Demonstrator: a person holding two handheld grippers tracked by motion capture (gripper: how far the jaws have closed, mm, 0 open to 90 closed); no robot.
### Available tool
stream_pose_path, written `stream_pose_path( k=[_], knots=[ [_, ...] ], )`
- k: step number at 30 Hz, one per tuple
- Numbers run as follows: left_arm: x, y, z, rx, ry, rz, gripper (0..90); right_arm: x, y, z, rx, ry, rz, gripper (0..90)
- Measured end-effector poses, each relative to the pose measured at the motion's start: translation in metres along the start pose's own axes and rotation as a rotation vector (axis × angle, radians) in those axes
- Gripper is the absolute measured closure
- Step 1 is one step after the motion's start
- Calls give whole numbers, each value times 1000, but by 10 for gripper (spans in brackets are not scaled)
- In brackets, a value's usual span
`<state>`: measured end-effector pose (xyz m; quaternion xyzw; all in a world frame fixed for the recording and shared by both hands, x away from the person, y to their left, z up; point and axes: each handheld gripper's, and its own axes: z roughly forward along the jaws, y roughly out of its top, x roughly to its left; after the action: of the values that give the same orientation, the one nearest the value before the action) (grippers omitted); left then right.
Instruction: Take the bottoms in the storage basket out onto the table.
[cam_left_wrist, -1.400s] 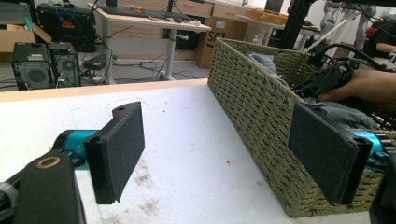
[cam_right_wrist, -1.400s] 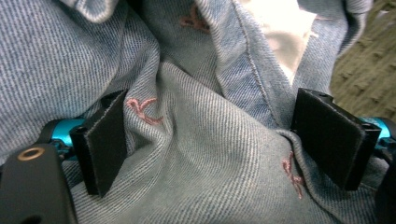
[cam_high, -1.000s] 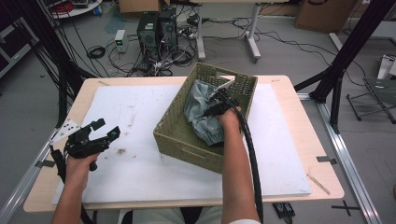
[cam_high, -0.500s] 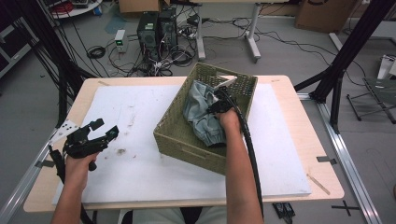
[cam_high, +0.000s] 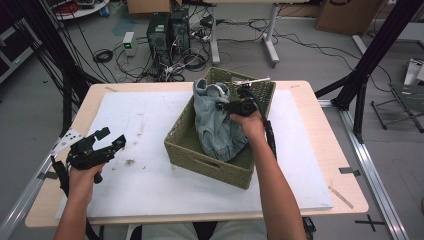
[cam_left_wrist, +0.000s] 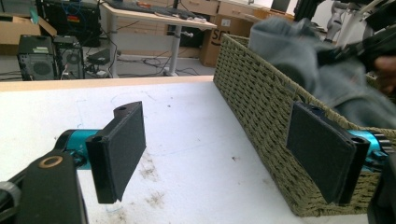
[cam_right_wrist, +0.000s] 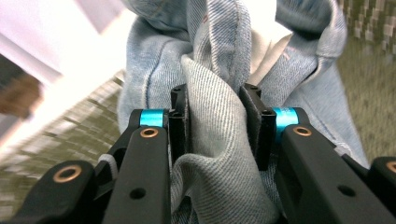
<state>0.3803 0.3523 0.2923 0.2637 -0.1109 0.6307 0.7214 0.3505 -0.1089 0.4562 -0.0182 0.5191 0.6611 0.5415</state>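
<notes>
Left gripper (cam_high: 107, 145) sits at lower left of the high view, over the white mat (cam_high: 150, 150) on the desk (cam_high: 345, 185), same spot as a second ago. Its fingers (cam_left_wrist: 123, 140) stand wide apart with nothing between them; in the left gripper view they frame bare mat and the near wall of the basket.

Centre of the high view: the woven basket (cam_high: 200, 155), olive-green, stands on the mat. The denim garment (cam_high: 217, 125), light blue, lies bunched inside it, and one end is pulled up above the far rim at upper centre of the frame.

Right gripper (cam_high: 235, 106) is at the upper part of the garment, over the basket. A second ago it hung over the cloth with the fingers spread; now it has shifted and its jaws have just been closing, with a thick fold of denim between them. In the right gripper view the fingers (cam_right_wrist: 180, 121) press on both sides of that fold, partly closed, cloth filling the gap. The garment's shape has changed too: it stands taller than before.

Judgement: the grasp is made, so the work moves from reaching to lifting the garment out of the basket. Most of the denim is still inside, so the lift is barely begun. Left gripper looks ready to take a second hold once the cloth clears the rim.
</notes>
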Motion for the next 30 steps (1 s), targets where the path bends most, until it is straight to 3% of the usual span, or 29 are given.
stream_pose_path(
  k=[3, 6, 9, 14, 19, 30],
  knots=[
    [0, 0, 1, 1, -1, -1, 201, 2, 5, -20, -76, 50, -7, 686],
    [0, -1, 2, 8, -4, 0, 201, 6, 11, -44, -149, 103, -70, 695],
    [0, -2, 3, 11, -4, 2, 201, 12, 19, -69, -207, 113, -95, 703],
    [-2, -1, 4, 11, -9, 4, 201, 17, 32, -100, -235, 61, -125, 719],
    [-2, -1, 4, 13, -12, 5, 201, 14, 34, -124, -274, 36, -133, 721],
    [-4, -2, 4, 13, -14, 8, 201, 14, 37, -175, -390, 41, -198, 728]
  ],
)
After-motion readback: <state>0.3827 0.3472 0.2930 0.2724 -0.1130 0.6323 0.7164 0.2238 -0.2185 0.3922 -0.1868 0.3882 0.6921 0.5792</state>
